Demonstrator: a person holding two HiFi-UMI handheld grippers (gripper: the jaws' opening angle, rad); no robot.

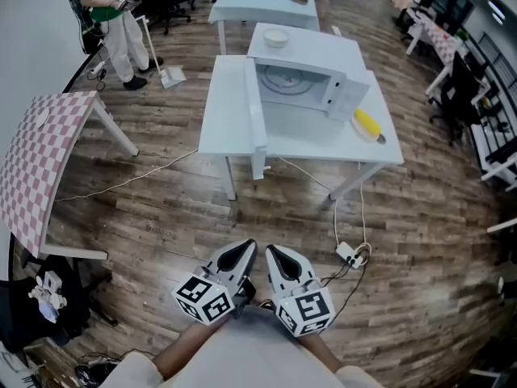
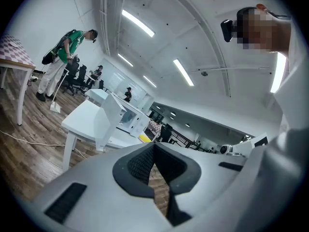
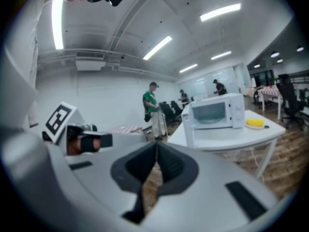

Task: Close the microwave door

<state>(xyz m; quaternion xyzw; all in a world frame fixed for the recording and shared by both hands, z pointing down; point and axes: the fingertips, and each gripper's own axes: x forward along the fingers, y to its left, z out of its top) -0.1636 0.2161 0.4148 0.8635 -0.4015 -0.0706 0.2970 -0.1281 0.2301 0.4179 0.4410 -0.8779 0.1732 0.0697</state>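
Open microwave [image 1: 305,83] across the room; closing not yet begun
It sits far off on a white counter [image 1: 226,115]; its door [image 1: 256,120] swings wide to the left; left gripper [image 1: 245,253] and right gripper [image 1: 277,257] hang near the body, jaws together, empty; approach and push remain.

The right tongs [image 3: 156,149] sit pressed together, empty, facing the open-doored microwave [image 3: 215,112].

The person in green [image 1: 105,6] was cut off above. The yellow thing [image 1: 367,122] at the desk's [image 1: 226,128] right edge was too small to name.
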